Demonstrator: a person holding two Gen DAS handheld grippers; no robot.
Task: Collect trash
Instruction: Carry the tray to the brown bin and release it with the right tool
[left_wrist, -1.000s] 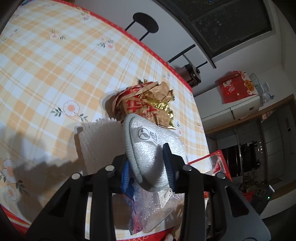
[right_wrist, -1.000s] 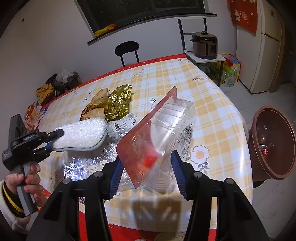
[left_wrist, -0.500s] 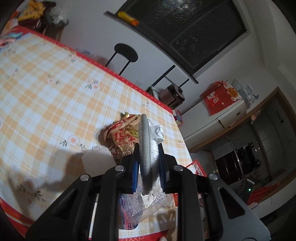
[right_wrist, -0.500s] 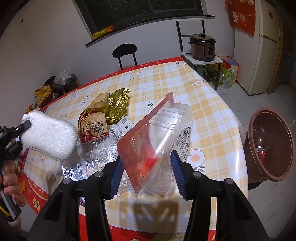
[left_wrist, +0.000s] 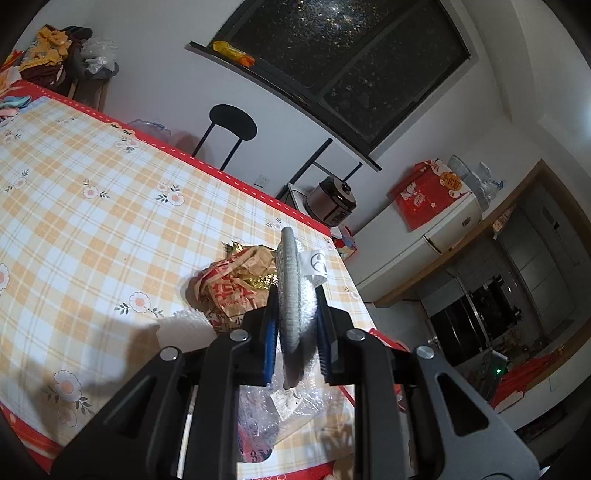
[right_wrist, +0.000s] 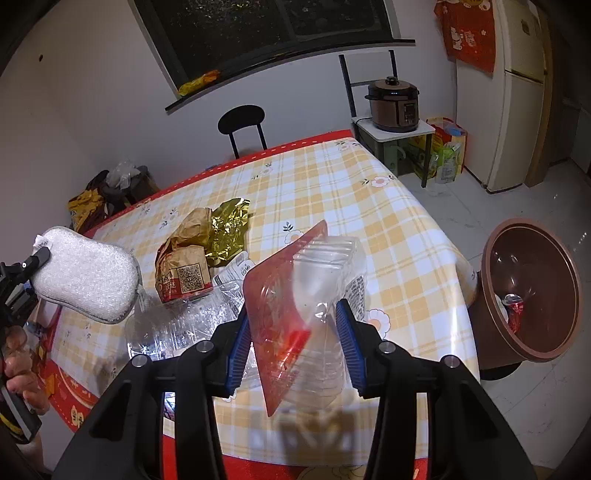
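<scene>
So in the left wrist view, the big change over the last second is that the left hand-held gripper (left_wrist: 295, 345) has rolled and come up off the table (left_wrist: 92, 229): the grey-and-white oval scrubbing sponge (left_wrist: 293, 295) it's clamped on used to show its broad face, now it's edge-on and vertical between the blue pads (left_wrist: 269, 349), with the camera tipped up toward the dark window (left_wrist: 343, 62). Below it, near the table's near edge, the crumpled brown paper food bag with red print (left_wrist: 231, 291) and the crinkled clear plastic bag (left_wrist: 288, 402) lie untouched. Since the sponge isn't trash, my guess is it's just being carried clear of the pile. Over in the right wrist view, the right hand-held gripper (right_wrist: 295, 341) is closed on the clear plastic clamshell tray with the red lid (right_wrist: 306, 295), held tilted above the table's near right corner, barely shifted from a second ago. The brown round trash bin (right_wrist: 532, 291) sits on the floor just past the table's right edge, with a red can already inside, so the tray looks about ready to swing over and drop. The sponge shows up at the far left there too, raised above the left edge, pointing roughly across the table.
</scene>
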